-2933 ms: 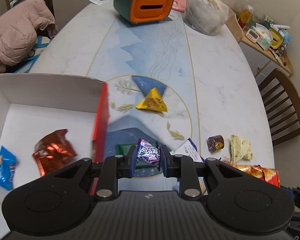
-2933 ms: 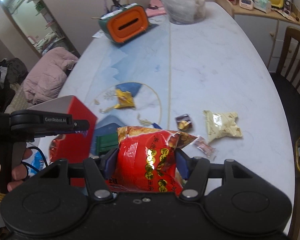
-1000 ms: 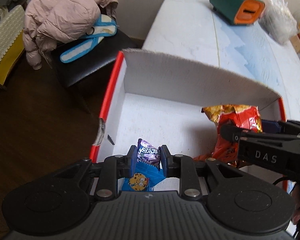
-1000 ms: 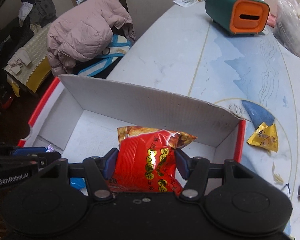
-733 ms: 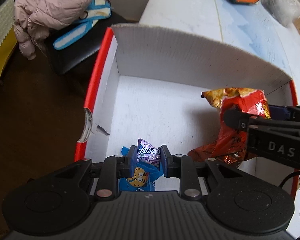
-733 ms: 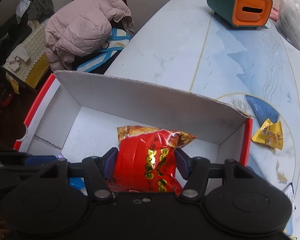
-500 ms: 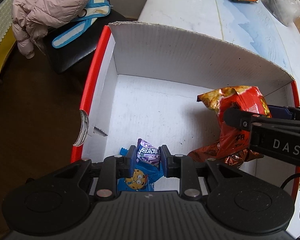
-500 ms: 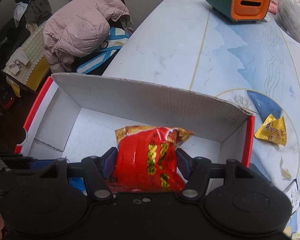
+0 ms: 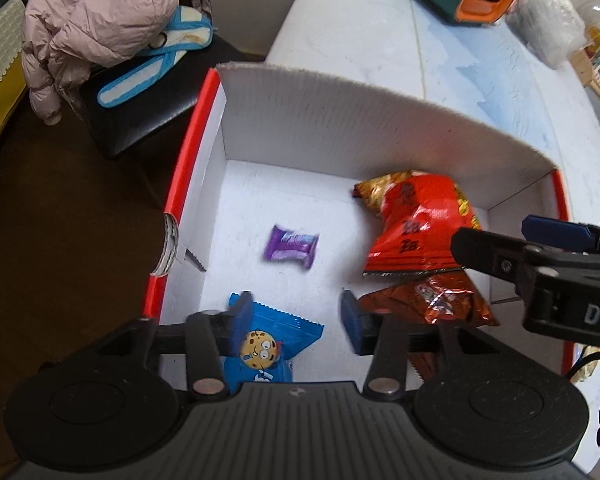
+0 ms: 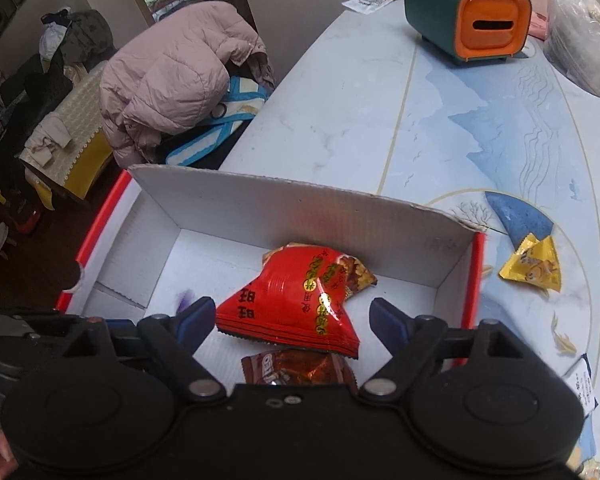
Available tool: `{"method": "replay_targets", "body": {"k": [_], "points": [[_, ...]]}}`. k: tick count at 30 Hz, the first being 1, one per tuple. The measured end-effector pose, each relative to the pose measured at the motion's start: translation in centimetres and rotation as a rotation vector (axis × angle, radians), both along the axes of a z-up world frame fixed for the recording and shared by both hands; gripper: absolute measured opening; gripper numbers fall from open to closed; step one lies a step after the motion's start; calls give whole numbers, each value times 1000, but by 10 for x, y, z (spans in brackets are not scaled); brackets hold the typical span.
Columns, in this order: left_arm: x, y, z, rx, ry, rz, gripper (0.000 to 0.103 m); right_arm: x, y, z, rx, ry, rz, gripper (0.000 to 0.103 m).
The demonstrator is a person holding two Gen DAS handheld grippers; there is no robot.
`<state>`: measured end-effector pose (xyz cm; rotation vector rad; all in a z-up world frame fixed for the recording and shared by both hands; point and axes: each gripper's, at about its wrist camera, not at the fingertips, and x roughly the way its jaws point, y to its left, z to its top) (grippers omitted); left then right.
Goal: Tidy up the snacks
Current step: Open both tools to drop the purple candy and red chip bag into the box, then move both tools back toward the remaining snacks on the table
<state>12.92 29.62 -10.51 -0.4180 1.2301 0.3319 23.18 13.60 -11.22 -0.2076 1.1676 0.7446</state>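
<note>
A white cardboard box [image 9: 340, 128] with a red rim holds the snacks. My left gripper [image 9: 296, 318] hangs over its near side, jaws opening, nothing between them. The purple candy [image 9: 291, 248] lies loose on the box floor beyond the fingertips, with a blue cookie packet [image 9: 268, 344] under the left finger. My right gripper [image 10: 292, 318] is above the same box [image 10: 300, 216], jaws opening. The red chip bag [image 10: 300, 300] sits free between the pads, touching neither, and rests tilted on a brown foil packet [image 10: 300, 372]. In the left wrist view the red chip bag [image 9: 416, 232] overlaps that brown foil packet [image 9: 432, 300].
A yellow triangular snack [image 10: 534, 266] and small wrappers lie on the table to the right of the box. A green and orange tissue box [image 10: 468, 16] and a plastic bag [image 10: 580, 28] stand at the far end. A pink jacket [image 10: 172, 80] covers a chair on the left.
Both grippers have opened. The purple candy left the left jaws and lies on the box floor. The red chip bag slipped from the right jaws onto the brown packet.
</note>
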Motion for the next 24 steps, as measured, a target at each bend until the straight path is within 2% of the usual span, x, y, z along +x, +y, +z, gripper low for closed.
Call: {"method": "replay_targets", "body": {"k": [2, 10, 13, 17, 24], "points": [[-4, -3, 7, 19, -27, -1, 63, -3, -6, 7, 16, -6, -3, 86], [-19, -16, 35, 25, -111, -5, 65, -14, -36, 38, 91, -38, -21, 97], [-26, -29, 48, 56, -153, -10, 66, -21, -49, 49, 117, -52, -25, 98], [-36, -46, 66, 89, -222, -20, 72, -32, -69, 62, 154, -67, -25, 100], [-41, -81, 88, 86, -288, -51, 74, -42, -114, 81, 194, -78, -51, 102]]}}
